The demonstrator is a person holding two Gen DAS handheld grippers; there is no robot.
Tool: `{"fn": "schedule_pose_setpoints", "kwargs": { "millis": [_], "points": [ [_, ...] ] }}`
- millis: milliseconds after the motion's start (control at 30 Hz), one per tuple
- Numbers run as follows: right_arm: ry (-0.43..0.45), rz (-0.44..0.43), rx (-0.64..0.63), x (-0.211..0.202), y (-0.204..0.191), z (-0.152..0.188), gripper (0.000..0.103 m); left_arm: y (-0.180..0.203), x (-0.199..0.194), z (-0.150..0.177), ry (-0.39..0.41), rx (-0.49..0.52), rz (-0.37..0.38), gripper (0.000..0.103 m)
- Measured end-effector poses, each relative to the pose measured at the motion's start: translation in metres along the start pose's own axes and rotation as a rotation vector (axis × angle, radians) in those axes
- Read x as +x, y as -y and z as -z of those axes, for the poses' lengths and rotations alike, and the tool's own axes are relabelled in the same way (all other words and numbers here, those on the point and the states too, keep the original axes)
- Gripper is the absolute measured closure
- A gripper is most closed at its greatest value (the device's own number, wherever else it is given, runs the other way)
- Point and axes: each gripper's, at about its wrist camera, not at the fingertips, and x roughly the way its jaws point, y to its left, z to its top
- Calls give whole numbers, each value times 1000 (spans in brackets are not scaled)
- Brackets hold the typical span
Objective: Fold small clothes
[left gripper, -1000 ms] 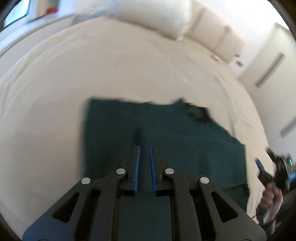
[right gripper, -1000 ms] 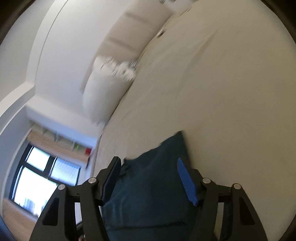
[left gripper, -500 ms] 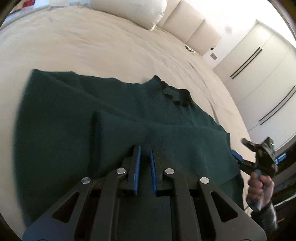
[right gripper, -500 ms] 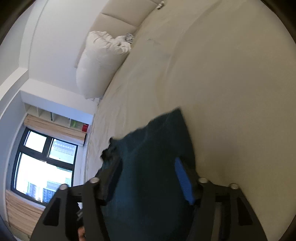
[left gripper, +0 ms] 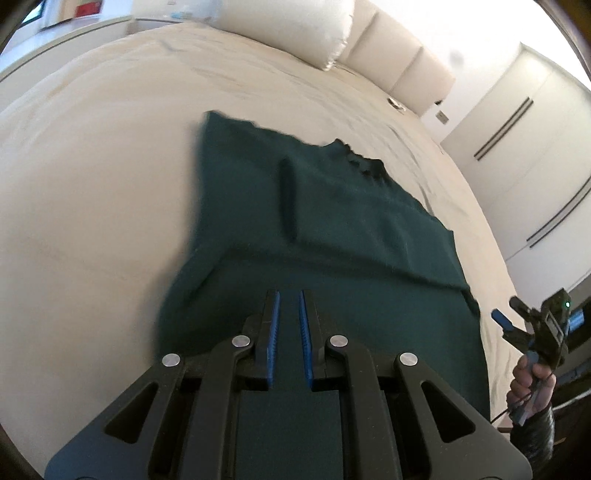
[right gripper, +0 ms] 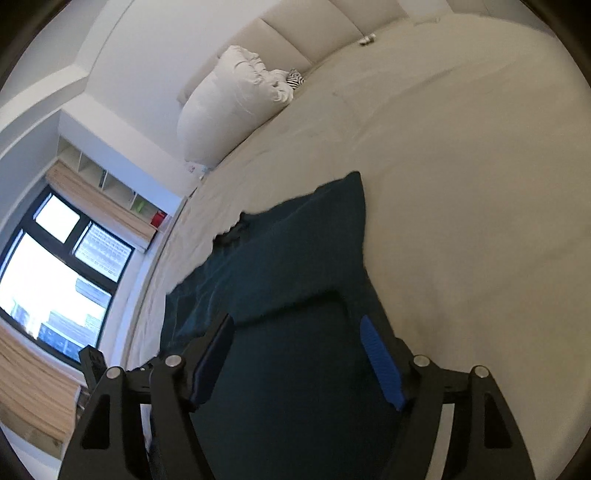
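A dark green sweater (left gripper: 332, 229) lies flat on the cream bed, its neck opening toward the headboard, with one sleeve folded over the body. My left gripper (left gripper: 289, 299) hovers over the sweater's lower part, its blue pads a narrow gap apart with nothing between them. My right gripper (right gripper: 295, 325) is open wide above the sweater (right gripper: 288, 258) near its edge, holding nothing. The right gripper also shows in the left wrist view (left gripper: 517, 325), held in a hand beside the bed.
The cream bed sheet (left gripper: 92, 184) spreads wide around the sweater. A white pillow (left gripper: 288, 33) and padded headboard (left gripper: 399, 62) sit at the far end. A window (right gripper: 48, 280) and shelves are at the left of the right wrist view. Wardrobe doors (left gripper: 535, 147) stand at the right.
Both grippers have shifted over the sweater and the views have swung. The left gripper has pulled back, so more of the sweater's hem side shows. Jaw openings are unchanged.
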Motion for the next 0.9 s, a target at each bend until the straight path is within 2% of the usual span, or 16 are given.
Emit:
{"fn": "schedule_pose_setpoints", "kwargs": {
  "millis": [100,167,267,300,333,433,700,900],
  "points": [
    [-3,43,-69,-20,-13,30,29,-10,-39,32,18,-22,-18,93],
    [-17,57,-77,-29,-14,50,29,-17,-58,53,13,-36,-19,85],
    [-33,87,-88,-40,-15,72,29,-28,-78,81,7,-39,-44,64],
    [-35,94,-89,-45,-15,78,29,-31,-85,89,13,-52,-45,42],
    [-37,93,-85,-50,-14,83,29,-33,-94,96,30,-67,-44,33],
    [-48,76,-65,-63,-8,94,29,-37,-114,112,39,-67,-48,33],
    [-105,39,32,-84,23,128,29,-57,-129,152,-102,-82,-5,33],
    [-130,3,80,-86,30,141,29,-60,-133,167,-148,-63,25,33]
  ]
}}
